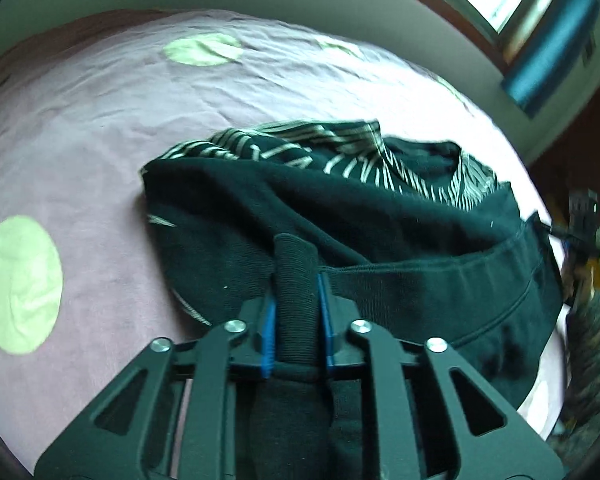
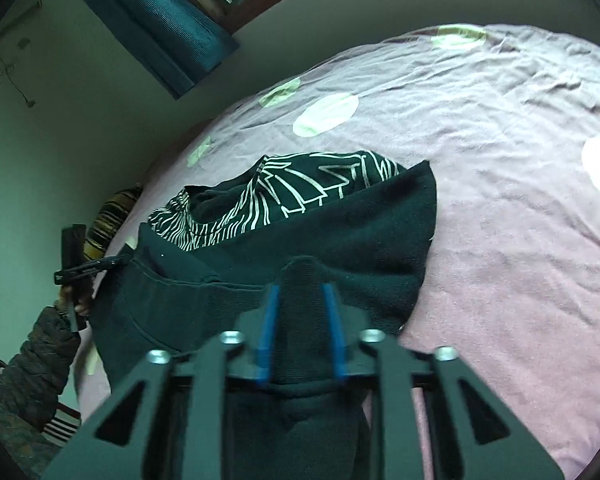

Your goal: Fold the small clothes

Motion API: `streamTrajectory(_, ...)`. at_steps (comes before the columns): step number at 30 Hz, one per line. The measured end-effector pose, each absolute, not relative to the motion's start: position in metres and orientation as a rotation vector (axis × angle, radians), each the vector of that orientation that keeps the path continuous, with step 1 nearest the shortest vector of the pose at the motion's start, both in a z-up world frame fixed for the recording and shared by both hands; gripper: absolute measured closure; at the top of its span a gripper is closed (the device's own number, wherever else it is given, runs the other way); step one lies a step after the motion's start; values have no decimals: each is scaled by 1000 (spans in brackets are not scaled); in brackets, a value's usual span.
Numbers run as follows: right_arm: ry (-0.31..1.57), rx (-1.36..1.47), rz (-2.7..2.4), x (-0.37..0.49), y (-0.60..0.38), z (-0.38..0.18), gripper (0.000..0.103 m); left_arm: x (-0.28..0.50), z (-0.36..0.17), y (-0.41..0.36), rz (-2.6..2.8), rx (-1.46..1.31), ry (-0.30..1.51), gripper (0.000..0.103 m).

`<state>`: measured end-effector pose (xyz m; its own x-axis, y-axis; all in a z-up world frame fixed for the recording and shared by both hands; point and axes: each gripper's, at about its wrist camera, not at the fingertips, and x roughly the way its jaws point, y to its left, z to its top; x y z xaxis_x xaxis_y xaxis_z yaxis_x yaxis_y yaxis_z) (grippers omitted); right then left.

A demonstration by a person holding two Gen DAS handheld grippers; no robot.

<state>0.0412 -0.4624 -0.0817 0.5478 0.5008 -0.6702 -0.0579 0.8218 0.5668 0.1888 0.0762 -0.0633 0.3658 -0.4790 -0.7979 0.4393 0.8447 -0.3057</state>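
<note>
Between the blue pads of the left tool, a ribbed fold of the dark garment is sitting pinched, the tool clamped on it near the hem band, while the rest of the cloth is lying bunched ahead of the tool on the purple bed sheet, its white-lined print showing at the far side. The pinch is narrow, so a quick lift is likely pulling the fold out, or gathering only one layer and leaving the under layer dragging. In the right wrist view, the right tool is likewise gripping a raised tuck of the same garment at its near edge, with the left tool appearing far off to its left at the cloth's other side. The hem between the two is hanging slack; if the hands are rising unevenly, the fabric is apt to be twisting and the fold landing crooked, and the loose sheet may be wrinkling up under it.
</note>
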Motion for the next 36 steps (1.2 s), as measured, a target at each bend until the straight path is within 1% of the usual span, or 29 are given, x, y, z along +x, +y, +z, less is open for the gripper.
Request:
streamTrajectory(7, 826, 440, 306, 17, -445, -37, 95, 168, -46, 75, -542, -30, 952, 90)
streamTrajectory(12, 739, 393, 286, 13, -437, -1, 96, 161, -16, 75, -526, -39, 880, 91)
streamTrajectory(13, 720, 386, 287, 15, -437, 6, 96, 162, -11, 75, -521, -38, 869, 98)
streamTrajectory(17, 652, 373, 284, 39, -440, 31, 96, 177, 17, 75, -511, -41, 813, 98)
streamTrajectory(21, 626, 407, 265, 85, -453, 35, 96, 216, 33, 73, -472, -66, 782, 98)
streamTrajectory(24, 645, 484, 244, 131, -467, 17, 96, 251, 30, 71, -435, -89, 778, 98)
streamTrajectory(26, 691, 502, 212, 153, -470, -7, 96, 277, 13, 66, -396, -83, 809, 98)
streamTrajectory(29, 816, 550, 171, 183, -476, -60, 96, 304, -28, 55, -339, -48, 899, 98)
streamTrajectory(33, 954, 598, 125, 192, -481, -121, 96, 312, -74, 45, -277, 31, 965, 96)
streamTrajectory(36, 953, 709, 143, 185, -492, -141, 94, 318, -89, 56, -275, -28, 988, 93)
